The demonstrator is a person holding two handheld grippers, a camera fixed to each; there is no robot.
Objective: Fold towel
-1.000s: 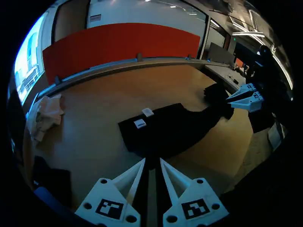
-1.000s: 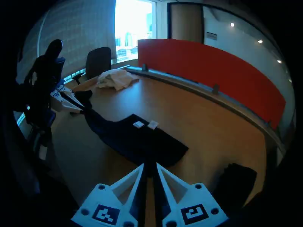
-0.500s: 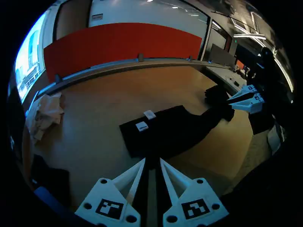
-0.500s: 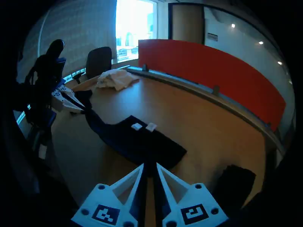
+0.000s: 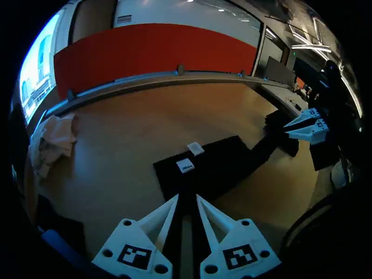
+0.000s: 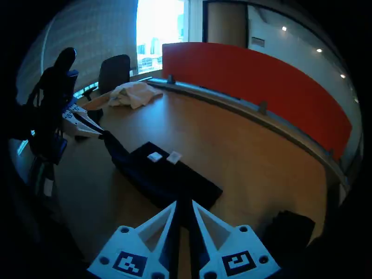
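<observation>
Two claws clenched on the dark towel (image 5: 218,162) here: our left claw (image 5: 186,204) pinches one end, right claw (image 6: 184,209) the other, middle lying on the counter (image 5: 139,121). We'd say the first fold's starting, so next we carry both ends across together, evenly

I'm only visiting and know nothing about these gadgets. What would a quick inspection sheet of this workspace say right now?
Surface: wooden table with a curved far edge.
Job's things: dark towel lying on the table, its ends running to the two grippers; two white tags face up.
Clutter: light crumpled cloth near the far edge; a dark shape on the table, too dim to identify.
Grippers: left gripper and right gripper each shut on a towel end.
Cables: nothing seen.
Surroundings: red partition, office chair, bright window.
</observation>
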